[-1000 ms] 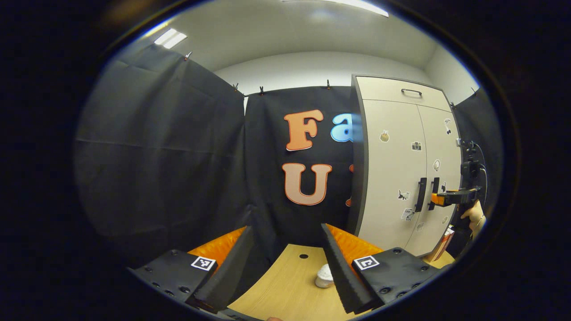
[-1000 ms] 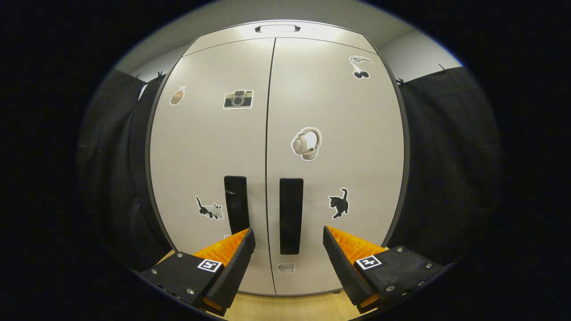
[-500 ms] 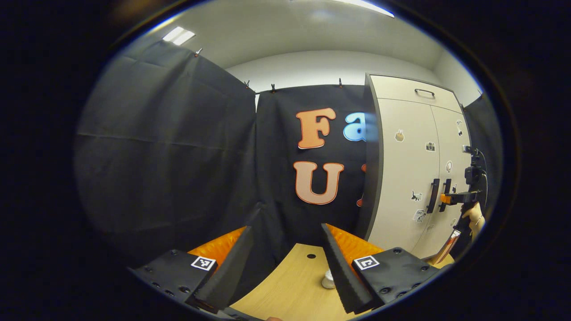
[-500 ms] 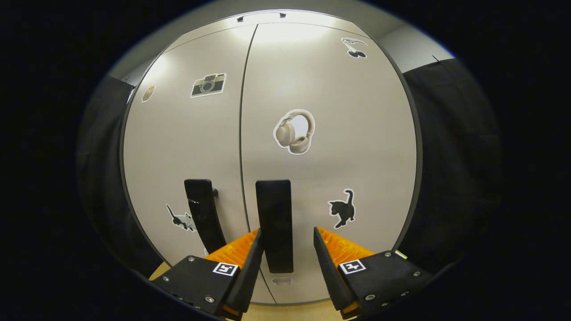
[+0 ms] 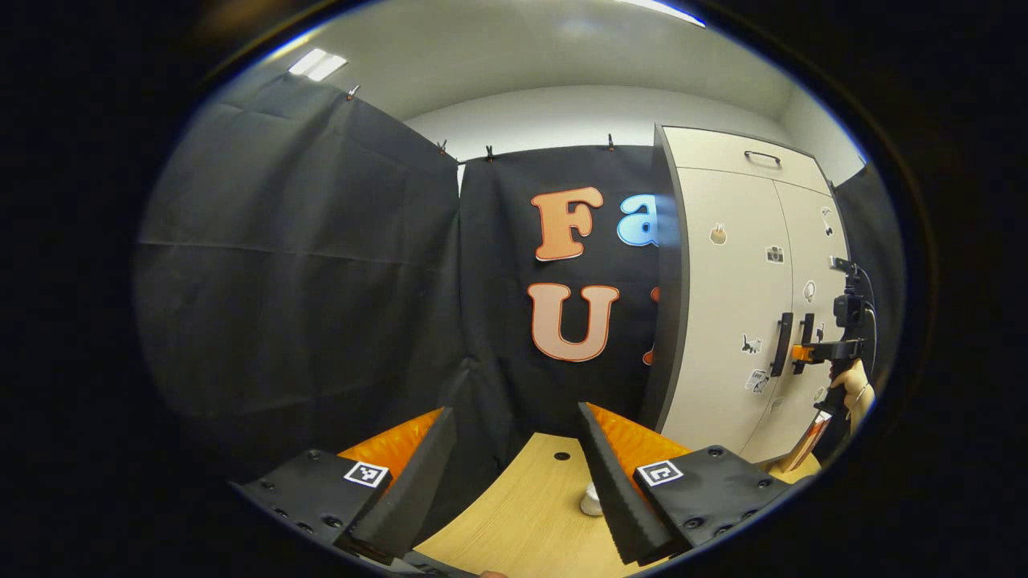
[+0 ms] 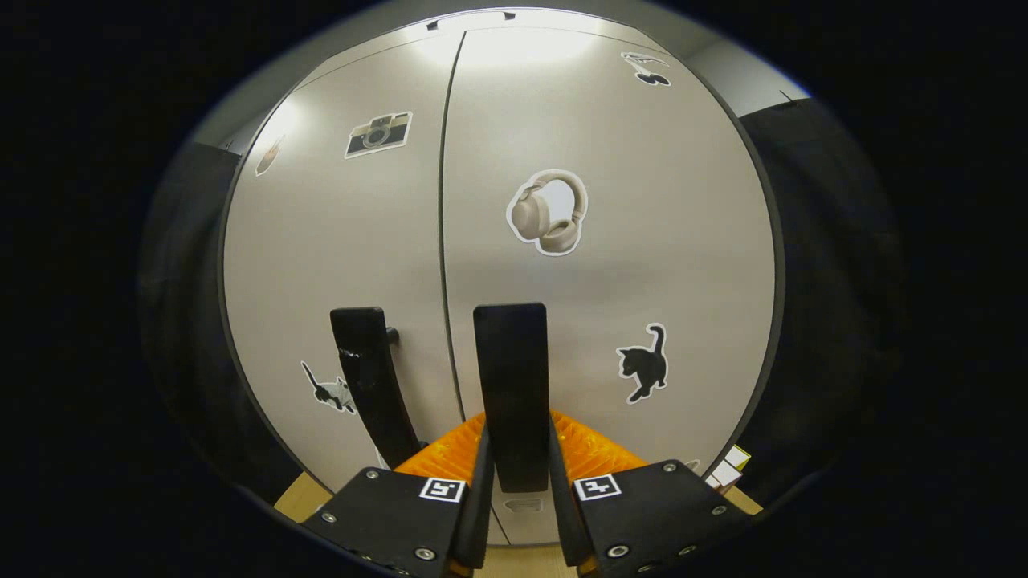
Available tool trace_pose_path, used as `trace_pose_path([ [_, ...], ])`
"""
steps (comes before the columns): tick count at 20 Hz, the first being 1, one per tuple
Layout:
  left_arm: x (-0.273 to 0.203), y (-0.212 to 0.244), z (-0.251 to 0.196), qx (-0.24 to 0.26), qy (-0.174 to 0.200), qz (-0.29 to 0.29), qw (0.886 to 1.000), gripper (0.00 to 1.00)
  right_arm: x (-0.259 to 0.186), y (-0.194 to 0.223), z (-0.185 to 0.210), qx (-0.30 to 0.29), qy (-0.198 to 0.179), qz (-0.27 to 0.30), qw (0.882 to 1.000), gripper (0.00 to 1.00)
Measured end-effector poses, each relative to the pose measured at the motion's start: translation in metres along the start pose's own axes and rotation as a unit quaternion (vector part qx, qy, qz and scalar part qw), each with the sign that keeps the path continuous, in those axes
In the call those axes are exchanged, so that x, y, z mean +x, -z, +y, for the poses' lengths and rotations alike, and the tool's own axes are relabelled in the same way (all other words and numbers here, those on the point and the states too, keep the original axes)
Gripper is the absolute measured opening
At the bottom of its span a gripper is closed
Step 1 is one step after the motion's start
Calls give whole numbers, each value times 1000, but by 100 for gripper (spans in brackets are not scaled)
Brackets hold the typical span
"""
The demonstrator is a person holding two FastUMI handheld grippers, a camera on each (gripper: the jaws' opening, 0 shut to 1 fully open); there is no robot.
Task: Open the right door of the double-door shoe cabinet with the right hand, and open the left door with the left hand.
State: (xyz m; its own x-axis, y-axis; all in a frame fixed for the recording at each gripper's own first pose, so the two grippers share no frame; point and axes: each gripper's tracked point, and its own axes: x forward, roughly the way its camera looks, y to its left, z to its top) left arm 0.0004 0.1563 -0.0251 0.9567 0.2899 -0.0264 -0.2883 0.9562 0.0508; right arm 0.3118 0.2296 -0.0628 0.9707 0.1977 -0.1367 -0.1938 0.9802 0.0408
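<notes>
Black and upright, the right door handle [image 6: 511, 393] stands between the fingers of the right gripper [image 6: 516, 482], which seem closed on its lower part. Both doors of the shoe cabinet [image 6: 626, 265] look shut. Next I judge a pull toward the person. The left gripper [image 5: 514, 474] is wide open, empty, over the worktop [image 5: 522, 514], well apart from the left door handle [image 5: 782, 343].

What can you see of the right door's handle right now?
The right door handle is a flat black vertical bar, matte and plastic-looking, mounted upright near the inner edge of the pale right door, beside the seam and the matching left door handle. The right gripper has closed around its lower part, one finger against each side. The door looks shut. In the left gripper view the handle appears small, with that gripper at it.
</notes>
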Motion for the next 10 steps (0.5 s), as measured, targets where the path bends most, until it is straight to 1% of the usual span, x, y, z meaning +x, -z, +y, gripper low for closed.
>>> trace_pose_path([
  [2,-3,3,-2,2,1,5,1000,96,0,0,0,-5,-2,-4,1000,33],
  [4,-8,2,-5,2,4,5,1000,98,-2,0,-1,-13,1,-6,1000,28],
  [7,-19,3,-8,-5,10,4,1000,98,-5,1,-2,-5,2,0,1000,18],
  [8,-23,2,-9,-7,12,3,1000,96,-9,1,-2,-5,3,0,1000,16],
  [9,-27,1,-9,-8,13,1,1000,96,-12,1,-2,-7,1,-1,1000,12],
  [10,-31,-1,-8,-8,13,0,1000,96,-18,2,-4,-8,-3,-2,1000,11],
])
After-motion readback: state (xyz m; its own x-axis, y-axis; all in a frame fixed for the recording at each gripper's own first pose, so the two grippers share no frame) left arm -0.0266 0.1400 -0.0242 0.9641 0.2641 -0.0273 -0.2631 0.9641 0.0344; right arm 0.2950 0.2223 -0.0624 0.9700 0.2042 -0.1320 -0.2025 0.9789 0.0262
